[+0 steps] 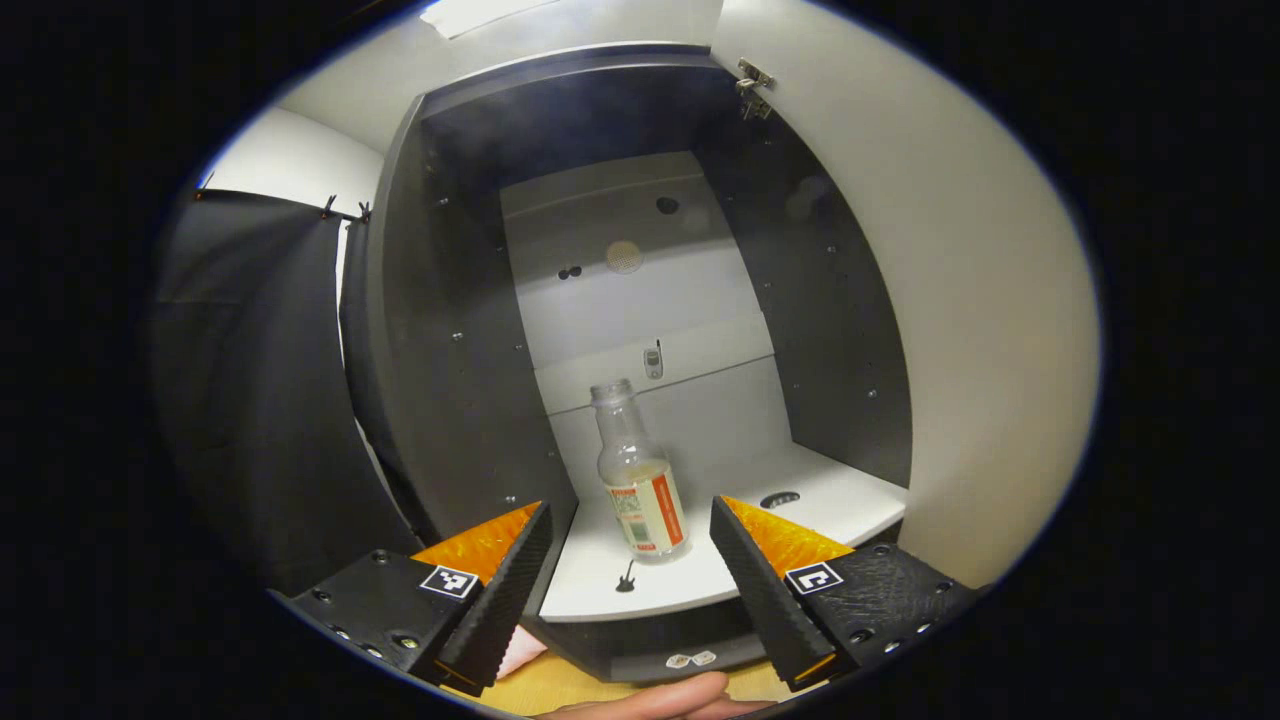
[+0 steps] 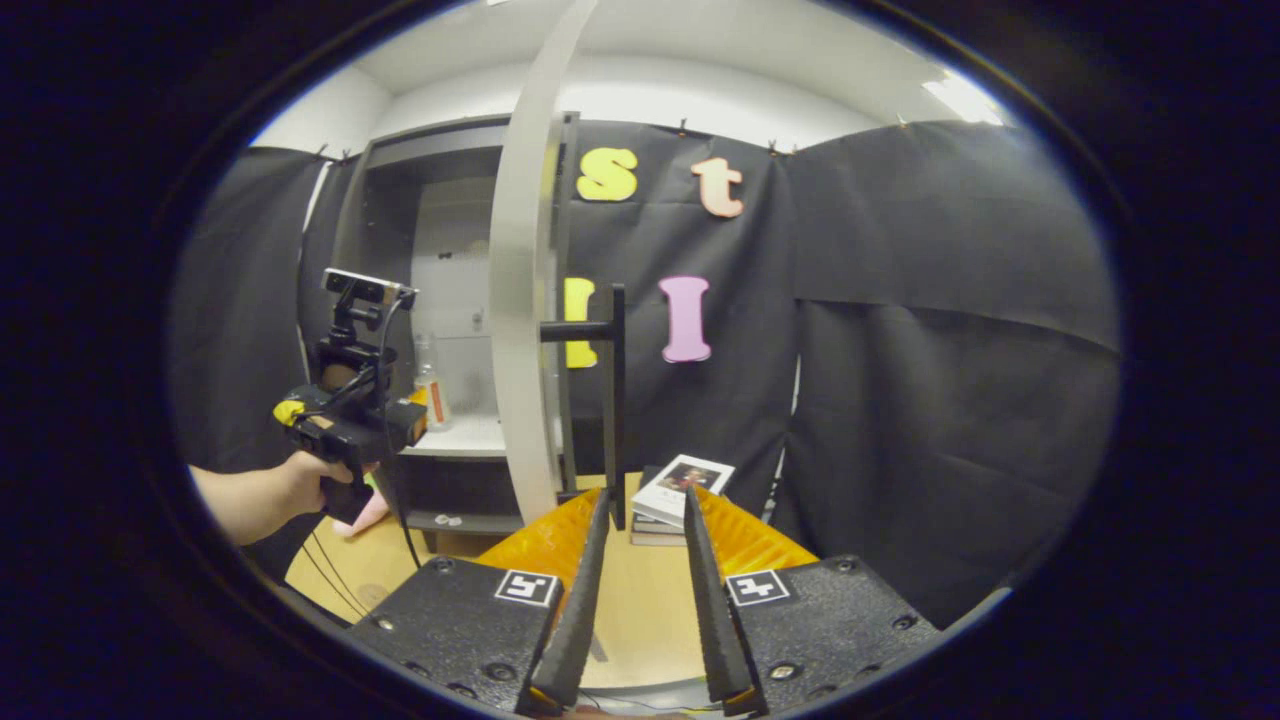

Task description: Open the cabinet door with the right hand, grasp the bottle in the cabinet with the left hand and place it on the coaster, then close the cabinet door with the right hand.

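A clear bottle [image 1: 640,480] with an orange and white label and no cap stands upright on the white shelf [image 1: 840,500] of the open dark cabinet [image 1: 440,330]. My left gripper [image 1: 630,508] is open just in front of the shelf, one finger on each side of the bottle's base and not touching it. In the right gripper view the bottle [image 2: 431,385] shows past the left gripper [image 2: 350,425] and the hand holding it. The white door [image 2: 520,300] stands open, edge-on. My right gripper [image 2: 646,493] is open a narrow gap just below the black handle [image 2: 616,400].
The open door [image 1: 960,300] forms a wall on the right of the shelf. A pink flat piece [image 1: 522,652] lies on the wooden table [image 2: 640,600] below the cabinet. A stack of books [image 2: 680,490] rests by the black cloth. A thumb [image 1: 660,700] shows at the bottom.
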Action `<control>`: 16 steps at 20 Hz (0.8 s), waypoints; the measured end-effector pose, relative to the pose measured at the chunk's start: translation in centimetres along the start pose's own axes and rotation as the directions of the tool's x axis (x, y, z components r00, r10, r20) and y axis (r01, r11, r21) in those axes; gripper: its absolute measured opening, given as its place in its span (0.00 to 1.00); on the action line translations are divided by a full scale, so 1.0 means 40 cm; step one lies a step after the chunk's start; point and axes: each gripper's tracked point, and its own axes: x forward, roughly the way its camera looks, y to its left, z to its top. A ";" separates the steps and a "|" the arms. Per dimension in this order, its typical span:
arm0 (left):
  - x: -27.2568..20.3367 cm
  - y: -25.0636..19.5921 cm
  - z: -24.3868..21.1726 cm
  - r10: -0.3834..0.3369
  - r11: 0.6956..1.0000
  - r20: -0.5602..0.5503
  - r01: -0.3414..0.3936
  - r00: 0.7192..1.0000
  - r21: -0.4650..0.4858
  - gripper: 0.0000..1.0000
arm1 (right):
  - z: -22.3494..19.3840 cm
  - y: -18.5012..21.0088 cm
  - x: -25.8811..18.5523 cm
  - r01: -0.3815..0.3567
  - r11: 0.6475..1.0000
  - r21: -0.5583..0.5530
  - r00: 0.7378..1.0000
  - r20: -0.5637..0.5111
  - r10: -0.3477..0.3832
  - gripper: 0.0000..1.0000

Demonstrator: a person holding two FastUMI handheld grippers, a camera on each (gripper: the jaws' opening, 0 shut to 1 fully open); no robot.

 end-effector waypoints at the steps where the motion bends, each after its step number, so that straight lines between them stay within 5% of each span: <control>1: 0.029 0.002 0.010 -0.001 1.000 0.008 0.001 1.000 -0.012 0.95 | 0.000 -0.034 -0.006 0.052 0.998 0.036 0.999 -0.007 -0.052 0.49; 4: 0.108 -0.005 0.019 0.008 0.999 0.008 -0.008 1.000 -0.041 0.95 | 0.005 -0.161 -0.031 0.246 0.965 0.092 0.969 -0.019 -0.245 0.51; 6: 0.149 -0.003 0.029 0.017 0.998 0.020 -0.016 1.000 -0.057 0.95 | -0.010 -0.224 -0.053 0.348 0.932 0.102 0.937 -0.043 -0.346 0.73; 7: 0.177 0.002 0.033 0.024 0.998 0.029 -0.022 0.999 -0.057 0.96 | -0.013 -0.240 -0.065 0.388 0.916 0.101 0.922 -0.047 -0.385 0.74; 10: 0.230 -0.011 0.028 0.022 0.997 0.028 -0.020 0.999 -0.069 0.95 | -0.034 -0.286 -0.093 0.479 0.874 0.083 0.877 -0.079 -0.474 0.88; 16: 0.354 -0.003 0.009 0.045 0.996 0.016 -0.044 0.999 -0.079 0.95 | -0.087 -0.287 -0.105 0.559 0.829 0.025 0.823 -0.141 -0.551 0.88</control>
